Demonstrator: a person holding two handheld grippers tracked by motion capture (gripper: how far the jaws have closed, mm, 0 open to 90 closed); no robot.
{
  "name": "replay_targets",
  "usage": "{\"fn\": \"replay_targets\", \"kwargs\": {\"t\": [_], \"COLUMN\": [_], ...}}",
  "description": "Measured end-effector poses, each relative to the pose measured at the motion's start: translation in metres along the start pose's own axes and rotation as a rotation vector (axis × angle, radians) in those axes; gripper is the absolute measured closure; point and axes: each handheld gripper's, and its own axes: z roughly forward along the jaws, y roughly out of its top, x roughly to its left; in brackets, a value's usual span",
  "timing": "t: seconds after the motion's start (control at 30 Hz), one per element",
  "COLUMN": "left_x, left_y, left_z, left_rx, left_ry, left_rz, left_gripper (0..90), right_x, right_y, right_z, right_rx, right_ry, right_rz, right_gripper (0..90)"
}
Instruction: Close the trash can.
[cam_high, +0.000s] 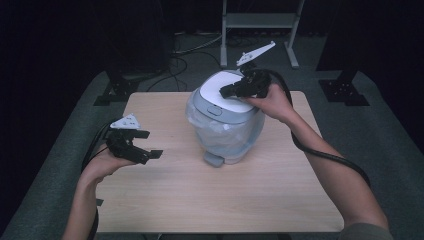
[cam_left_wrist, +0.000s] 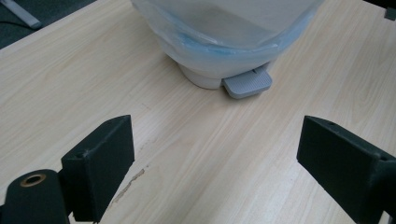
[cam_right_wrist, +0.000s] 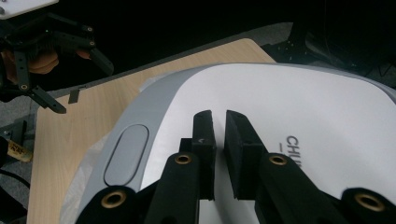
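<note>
Pedal bin (cam_high: 227, 120) with plastic liner, mid-table, right gripper (cam_high: 226, 91) over its white lid (cam_right_wrist: 299, 112), jaws nearly closed, holding nothing, left gripper (cam_high: 150, 150) wide open, empty, above bare tabletop (cam_high: 200, 190), facing foot pedal (cam_left_wrist: 246, 83)

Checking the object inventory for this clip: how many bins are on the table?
1. A single grey pedal bin with a white lid and plastic liner stands at the table's centre-back, under the right gripper. Nothing in view suggests another hidden behind it.
</note>
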Motion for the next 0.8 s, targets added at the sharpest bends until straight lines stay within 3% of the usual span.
{"fn": "replay_targets", "kwargs": {"t": [0.1,0.17,0.23,0.27,0.37,0.4,0.43,0.47,0.53,0.6,0.8], "left_x": [0.000,0.000,0.000,-0.001,-0.002,-0.003,-0.004,-0.005,-0.006,-0.006,-0.007], "left_y": [0.000,0.000,-0.001,-0.001,0.000,0.000,0.000,0.001,0.001,0.002,0.002], "left_z": [0.001,0.003,0.004,0.005,0.007,0.007,0.007,0.007,0.006,0.005,0.002], "left_rx": [0.005,0.004,0.006,0.004,0.007,0.009,0.007,0.001,0.002,0.005,-0.023], "left_ry": [-0.003,-0.004,-0.007,-0.010,-0.017,-0.016,-0.016,-0.019,-0.020,-0.016,-0.004], "left_rz": [0.004,0.000,-0.003,-0.007,0.000,0.004,0.003,0.001,0.006,0.009,0.003], "left_gripper": [10.2,10.2,10.2,10.1,10.1,10.1,10.1,10.1,10.1,10.1,10.1], "right_x": [0.006,0.012,0.015,0.017,0.021,0.022,0.024,0.025,0.031,0.032,0.031], "right_y": [0.001,0.001,-0.001,-0.001,-0.004,-0.003,-0.002,-0.002,-0.006,-0.010,-0.027], "right_z": [0.003,0.005,0.006,0.008,0.007,0.006,0.006,0.004,-0.003,-0.015,-0.042], "right_rx": [0.002,-0.005,-0.009,0.023,-0.003,0.005,0.010,0.014,-0.012,-0.044,-0.059], "right_ry": [-0.008,-0.034,-0.045,-0.061,-0.081,-0.092,-0.107,-0.095,-0.101,-0.083,-0.101], "right_rz": [-0.025,-0.053,-0.056,-0.068,-0.087,-0.100,-0.112,-0.107,-0.130,-0.105,-0.075], "right_gripper": [82.9,89.6,89.9,90.0,89.9,87.5,74.1,71.3,70.1,65.6,60.3]}}
